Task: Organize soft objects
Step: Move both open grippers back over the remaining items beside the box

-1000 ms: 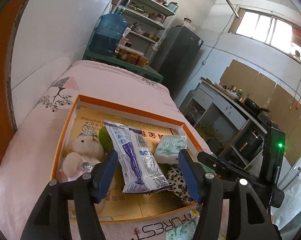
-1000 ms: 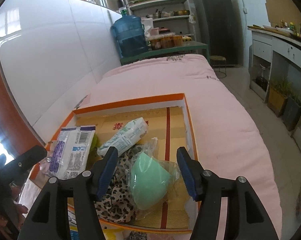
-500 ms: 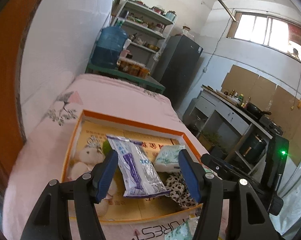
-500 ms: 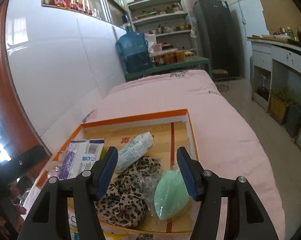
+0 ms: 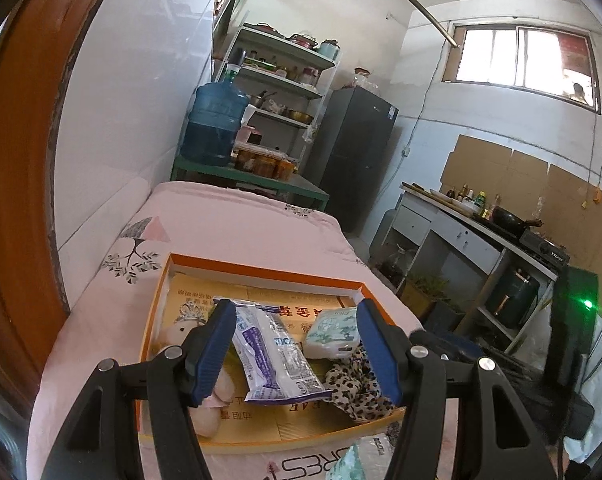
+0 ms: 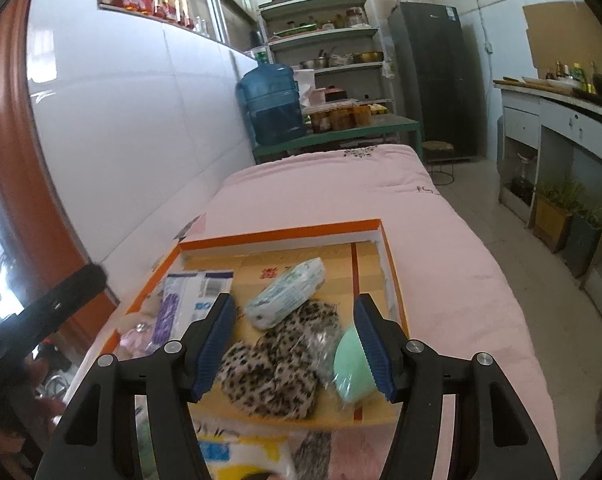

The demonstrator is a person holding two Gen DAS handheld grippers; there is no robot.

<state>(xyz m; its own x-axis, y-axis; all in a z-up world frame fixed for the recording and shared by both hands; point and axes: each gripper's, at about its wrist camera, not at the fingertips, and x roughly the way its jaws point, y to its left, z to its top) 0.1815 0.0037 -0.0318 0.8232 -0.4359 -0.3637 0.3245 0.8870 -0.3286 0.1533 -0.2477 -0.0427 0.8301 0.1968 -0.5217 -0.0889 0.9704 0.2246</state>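
An orange-rimmed cardboard box (image 5: 261,271) (image 6: 277,233) lies on the pink bed. In it are a blue-and-white plastic packet (image 5: 275,354) (image 6: 183,298), a tissue pack (image 5: 333,332) (image 6: 287,294), a leopard-print cloth (image 5: 357,388) (image 6: 277,368), a plush toy (image 5: 177,330) and a mint-green item in clear wrap (image 6: 351,368). My left gripper (image 5: 297,350) is open and empty above the packet. My right gripper (image 6: 297,348) is open and empty above the leopard cloth.
The pink bed (image 6: 333,188) runs back to a green table with a blue water jug (image 5: 213,124) (image 6: 271,100). A white wall (image 5: 133,120) is on the left. Shelves and a dark fridge (image 6: 433,64) stand behind. A kitchen counter (image 5: 477,228) is at the right. More packets (image 6: 241,454) lie on the bed in front of the box.
Both grippers have pulled back and risen from the box, still open and empty. The items in the box look smaller and have not moved.
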